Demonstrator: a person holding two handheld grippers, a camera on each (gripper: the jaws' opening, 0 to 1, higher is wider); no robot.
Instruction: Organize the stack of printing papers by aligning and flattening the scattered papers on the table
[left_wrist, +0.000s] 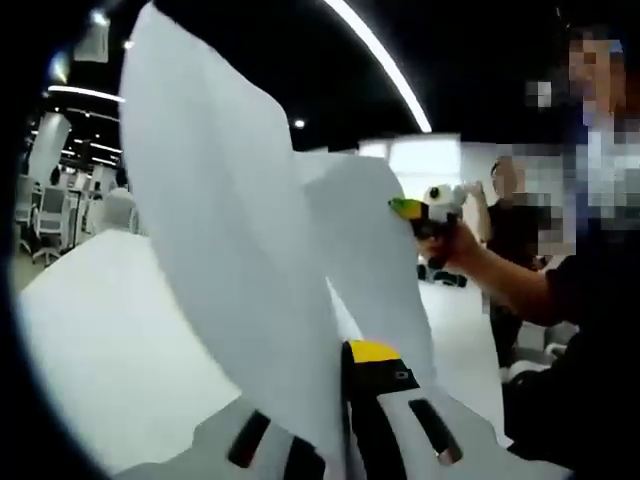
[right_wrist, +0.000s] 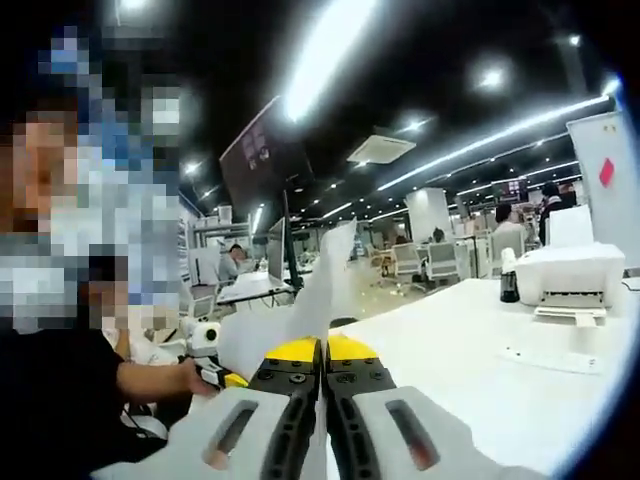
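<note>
Above table (left_wrist: 100, 340): both grippers apparently pinching papers (left_wrist: 230, 220).

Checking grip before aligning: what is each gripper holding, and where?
Both grippers, left and right, pinch the lifted paper stack at opposite edges.

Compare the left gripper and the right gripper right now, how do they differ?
The left gripper pinches the paper at its lower edge; the right gripper pinches it further along. In the left gripper view the paper stands broad and curved; in the right gripper view it shows as a narrow strip. Both are shut on the paper, yellow-tipped.
</note>
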